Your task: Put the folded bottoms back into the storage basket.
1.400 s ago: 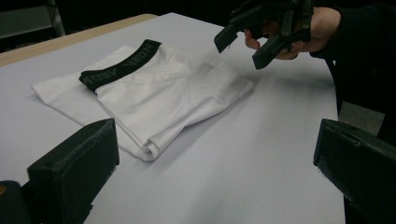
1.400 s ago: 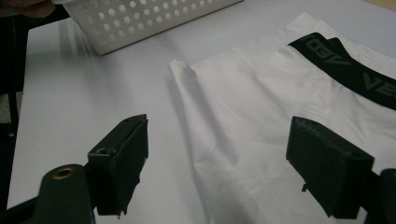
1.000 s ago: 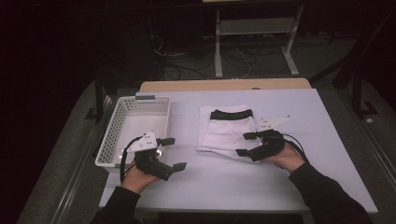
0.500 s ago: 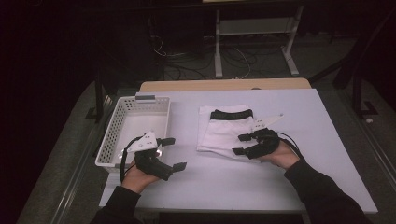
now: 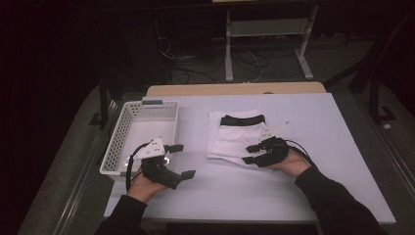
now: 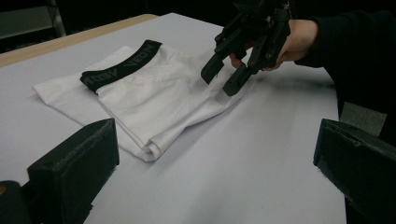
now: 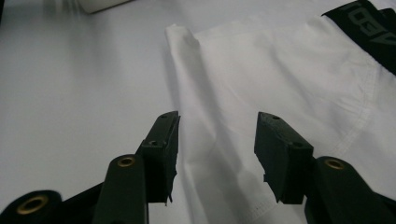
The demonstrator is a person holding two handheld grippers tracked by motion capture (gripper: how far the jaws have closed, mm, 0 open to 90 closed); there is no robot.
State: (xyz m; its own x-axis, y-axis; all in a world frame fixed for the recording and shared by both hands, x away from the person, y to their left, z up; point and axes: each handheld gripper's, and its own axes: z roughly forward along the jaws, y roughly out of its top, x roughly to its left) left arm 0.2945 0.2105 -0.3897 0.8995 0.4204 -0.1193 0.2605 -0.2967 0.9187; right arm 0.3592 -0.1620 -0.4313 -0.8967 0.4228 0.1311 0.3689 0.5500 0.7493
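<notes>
Folded white underwear (image 5: 234,138) with a black waistband (image 5: 242,119) bearing grey lettering, lying flat on the white table (image 5: 303,196), right of centre. The waistband sits at the far edge. The fabric is folded into a compact rectangle, with layered edges showing at the near left corner (image 6: 150,151) in the left gripper view; light creases run across it.
</notes>
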